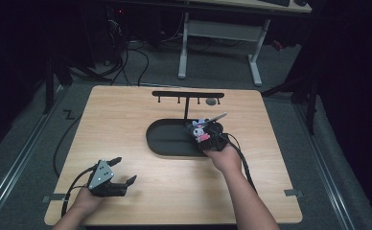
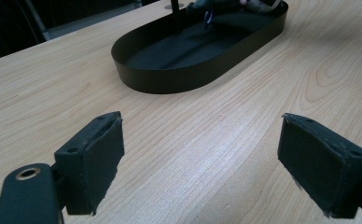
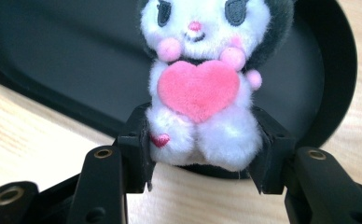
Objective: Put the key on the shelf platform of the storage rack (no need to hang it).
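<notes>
A small plush toy (image 3: 200, 84), white and black with a pink heart on its front, sits squeezed between the jaws of my right gripper (image 3: 202, 154). In the high view the plush toy (image 1: 201, 130) hangs over the right end of the black oval tray (image 1: 167, 139), with my right gripper (image 1: 208, 138) at the tray's rim. My left gripper (image 1: 124, 171) rests open near the table's front left, its pads (image 2: 97, 154) wide apart over bare wood. Far ahead of it lies the tray (image 2: 170, 79).
A black rack with short hooks (image 1: 188, 97) stands behind the tray on a thin post. The wooden table (image 1: 126, 115) has bare room on the left and front. Cables trail from both grippers. A white-legged desk (image 1: 217, 33) stands beyond the table.
</notes>
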